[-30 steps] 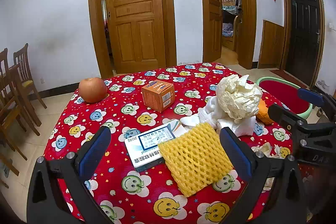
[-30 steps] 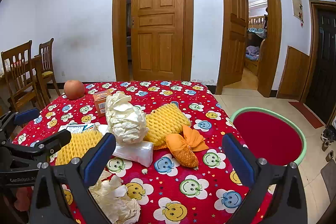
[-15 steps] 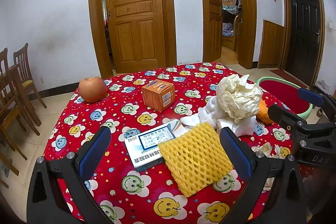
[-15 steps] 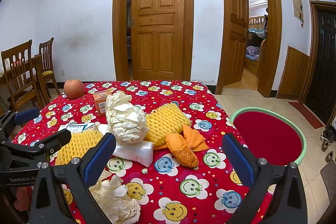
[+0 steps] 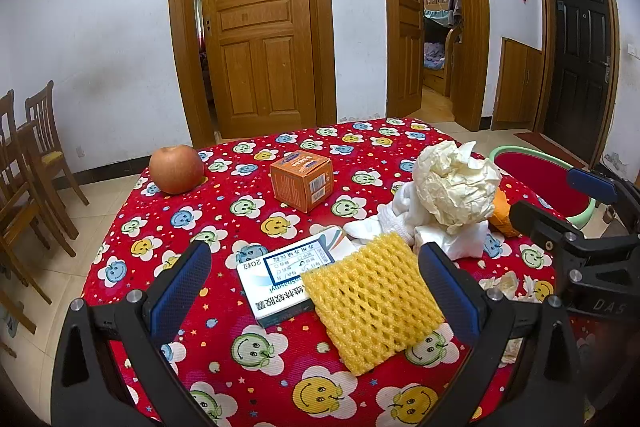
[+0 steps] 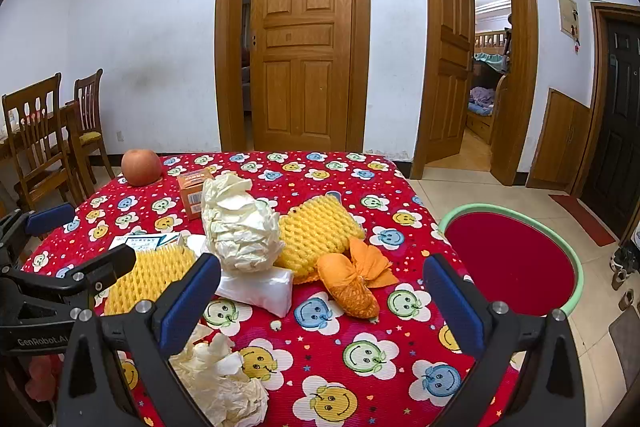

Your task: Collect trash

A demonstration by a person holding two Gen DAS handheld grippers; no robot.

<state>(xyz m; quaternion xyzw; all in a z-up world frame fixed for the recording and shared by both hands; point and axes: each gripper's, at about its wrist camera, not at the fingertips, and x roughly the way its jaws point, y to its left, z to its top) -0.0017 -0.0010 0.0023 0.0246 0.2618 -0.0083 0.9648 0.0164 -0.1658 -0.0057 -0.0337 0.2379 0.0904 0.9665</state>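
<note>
Left gripper (image 5: 314, 283): black plastic frame, silver screw heads, blue textured pads on its fingers (image 5: 180, 291); right gripper (image 6: 322, 301) alike; white "GenRobot.AI" lettering on one body.

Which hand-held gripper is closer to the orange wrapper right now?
Right. The right hand-held gripper faces the orange wrapper between its open fingers; the left hand-held gripper sits farther off, over the foam net.

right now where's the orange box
In the left wrist view the orange box stands mid-table on the smiley tablecloth, right of the apple and left of the crumpled paper ball.
</note>
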